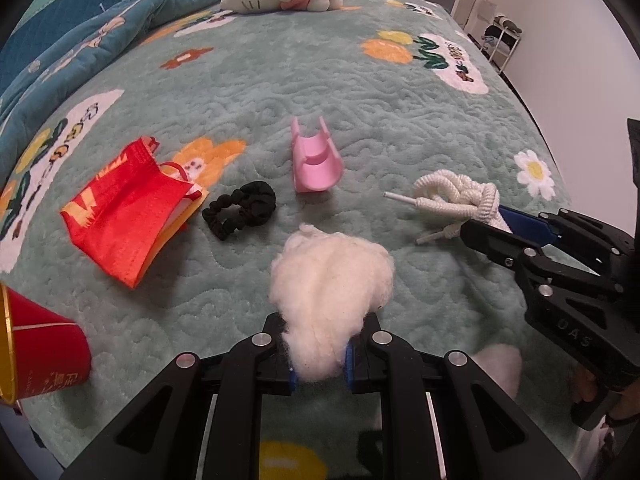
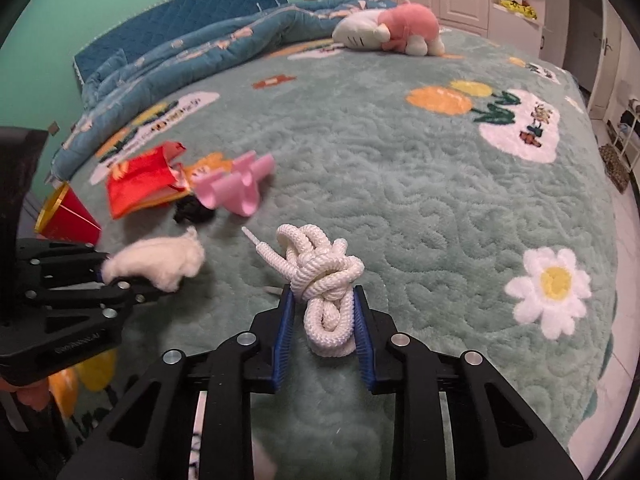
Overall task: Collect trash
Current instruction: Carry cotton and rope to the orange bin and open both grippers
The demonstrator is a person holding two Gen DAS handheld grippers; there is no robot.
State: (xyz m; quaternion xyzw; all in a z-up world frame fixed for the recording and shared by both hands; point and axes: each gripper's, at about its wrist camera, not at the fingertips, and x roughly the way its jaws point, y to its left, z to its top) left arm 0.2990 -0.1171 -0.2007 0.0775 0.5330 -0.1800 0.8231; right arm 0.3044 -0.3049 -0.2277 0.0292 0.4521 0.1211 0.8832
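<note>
Here the right gripper (image 2: 322,320) brackets the knotted rope (image 2: 326,284) on the bedspread (image 2: 420,208), pads seemingly touching it, its length running between them. The left gripper (image 1: 320,364), clenched on the cotton wad (image 1: 330,276), sits farther away.

On the black body of your right tool (image 1: 486,220), seen from the left wrist camera, you can read the raised letters "DAS". Your left tool (image 2: 105,273) carries a moulded line of lettering on its side, too small and blurred to read. The red cup (image 1: 38,354) has pale printed characters near its base, and the bed cover (image 1: 360,92) has small dark marks inside its white cloud patches; you cannot read either.
</note>
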